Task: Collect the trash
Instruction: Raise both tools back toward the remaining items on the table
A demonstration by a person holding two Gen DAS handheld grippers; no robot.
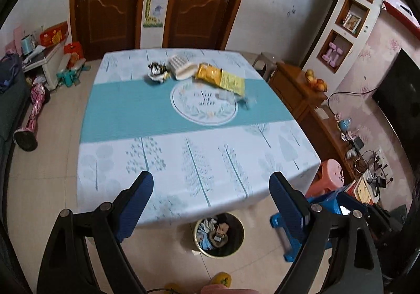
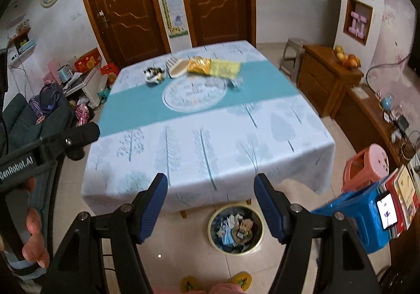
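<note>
A yellow snack bag (image 1: 220, 78) is seen lying flat near the far edge of the bench (image 1: 183, 162), its long axis running roughly along that edge; one end is an orange-yellow crumpled part and the other a paler yellow panel with fine print, turned toward the right far corner. Just beside it, toward the left, a white tray with rows of round hollows (image 1: 181, 66) is laid, and next to that a crumpled black-and-white wrapper (image 1: 157, 72). Some clear, crinkled plastic (image 1: 246, 101) is found in front of the bag's pale end, on the teal band of the cloth; its shape is blurred. On the floor, below the near edge of the bench, a round bin (image 1: 220, 235) with a pale yellow rim is stood upright, with paper and card scraps in it.

The left gripper (image 1: 211, 200) is held above the near edge, its jaws wide apart with nothing between them. The right gripper (image 2: 210, 202) is likewise held with jaws spread and empty.
</note>
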